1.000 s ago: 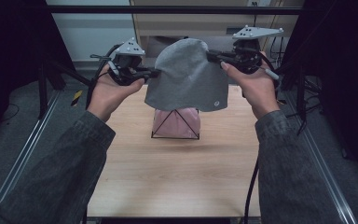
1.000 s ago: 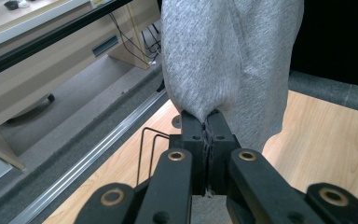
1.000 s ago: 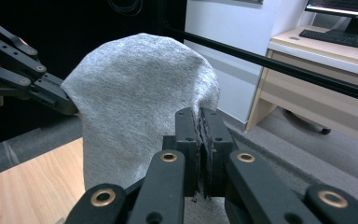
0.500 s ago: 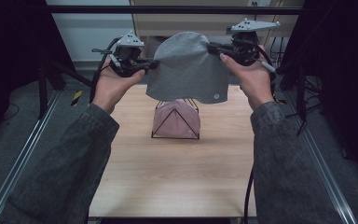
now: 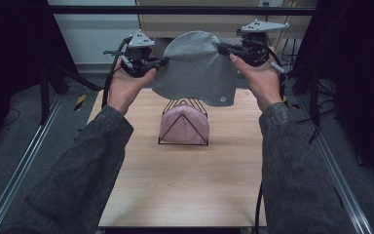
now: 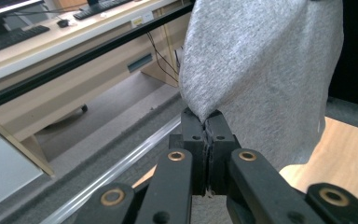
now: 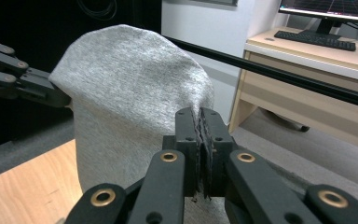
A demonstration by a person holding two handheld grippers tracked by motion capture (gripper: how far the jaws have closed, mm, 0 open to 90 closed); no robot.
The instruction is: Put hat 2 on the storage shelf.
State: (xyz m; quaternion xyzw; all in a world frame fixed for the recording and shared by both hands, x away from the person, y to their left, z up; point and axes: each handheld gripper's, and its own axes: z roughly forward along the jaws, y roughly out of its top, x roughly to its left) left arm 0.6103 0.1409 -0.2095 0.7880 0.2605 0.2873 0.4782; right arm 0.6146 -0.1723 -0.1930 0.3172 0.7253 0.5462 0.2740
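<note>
A soft grey knit beanie [image 5: 195, 68] hangs stretched in the air between the left gripper [image 5: 161, 62] and right gripper [image 5: 222, 48], each clamped tight on its edge, above the black wire rack [image 5: 183, 123] already holding a pink hat [image 5: 184, 124]. Judged from this, lowering it onto the rack remains.

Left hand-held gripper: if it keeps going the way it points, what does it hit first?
Left hand-held gripper is shut on the grey beanie's edge, so the beanie itself comes first. Beyond it, probably the right hand-held gripper, though depth is unclear.
</note>
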